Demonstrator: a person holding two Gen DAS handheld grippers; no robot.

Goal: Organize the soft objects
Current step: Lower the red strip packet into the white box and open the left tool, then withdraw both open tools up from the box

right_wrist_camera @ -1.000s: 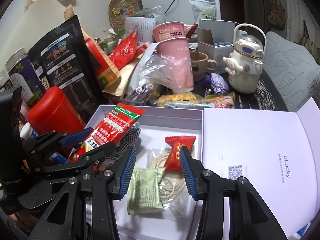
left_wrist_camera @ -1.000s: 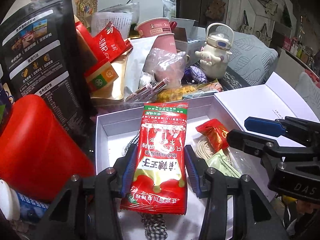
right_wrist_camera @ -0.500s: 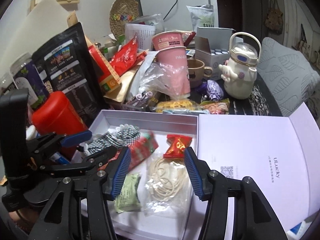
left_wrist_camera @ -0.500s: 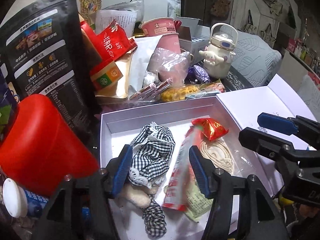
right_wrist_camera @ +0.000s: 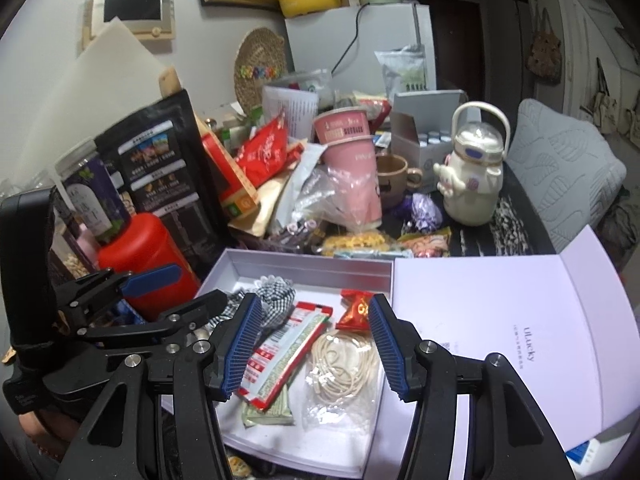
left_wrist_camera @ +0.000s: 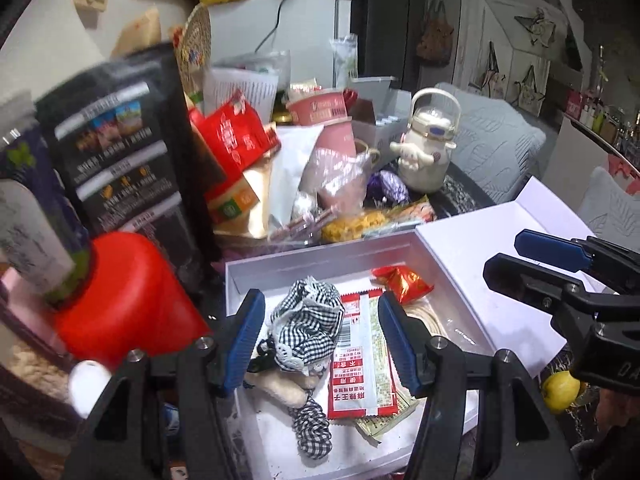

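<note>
- The left claw [left_wrist_camera: 320, 336] stands partly open and holds nothing; its jaws have just been widening, and the flat red-and-white foil snack sachet [left_wrist_camera: 362, 354] lies loose below them inside the shallow white cardboard box [left_wrist_camera: 320, 258]
- The right claw [right_wrist_camera: 314, 344] is likewise part open and empty, its jaws also just widened, hovering over the same box
- In the right wrist view the sachet [right_wrist_camera: 286, 354] lies near 7 o'clock in the box, overlapping a pale green packet [right_wrist_camera: 268, 412]; the black-and-white gingham fabric bundle [right_wrist_camera: 272, 300] sits at 10 o'clock, the small crinkled red foil candy wrapper [right_wrist_camera: 357, 307] at 12 o'clock, and the clear plastic bag of cream cord loops [right_wrist_camera: 344, 364] at 4 o'clock
- The sachet looks light, limp and slick, so a pinch across a sealed end should hold better than its smooth middle
- The gingham bundle seems soft and compressible; gripping its bunched centre suits it
- The cord bag is probably slippery; its gathered top edge is the safer hold
</note>
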